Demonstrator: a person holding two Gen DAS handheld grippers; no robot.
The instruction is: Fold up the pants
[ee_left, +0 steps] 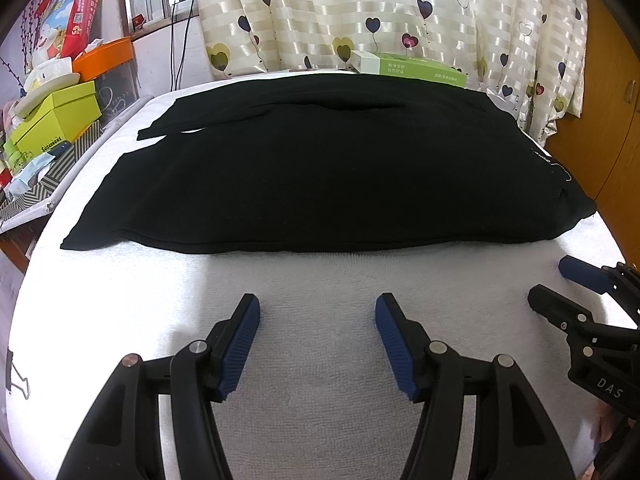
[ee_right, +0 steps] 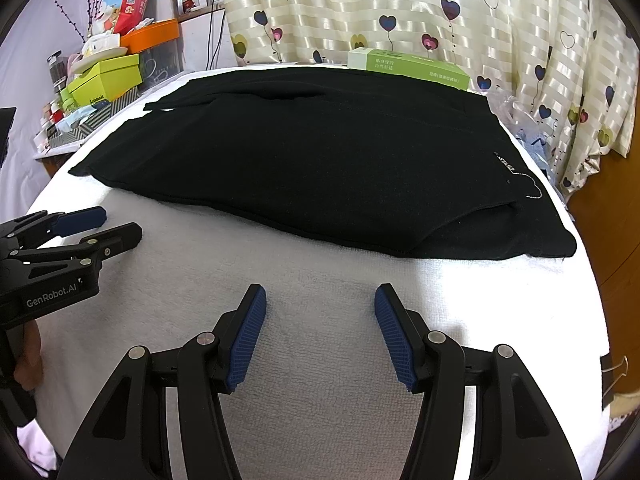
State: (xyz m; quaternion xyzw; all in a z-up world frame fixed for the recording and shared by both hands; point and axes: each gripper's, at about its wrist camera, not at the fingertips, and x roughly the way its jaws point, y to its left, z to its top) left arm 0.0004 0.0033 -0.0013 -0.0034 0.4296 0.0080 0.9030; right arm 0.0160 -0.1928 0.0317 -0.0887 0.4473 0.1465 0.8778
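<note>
Left wrist: black pants (ee_left: 320, 176), terry towel (ee_left: 320, 360)

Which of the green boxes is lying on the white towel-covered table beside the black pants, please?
The flat, pale-green box at the far edge by the heart-patterned curtain; the lime-green box sits in the left clutter.

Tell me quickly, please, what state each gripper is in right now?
Left gripper: open, holding nothing, above the white towel-covered table.
Right gripper: open, holding nothing, short of the black fabric pants.
</note>
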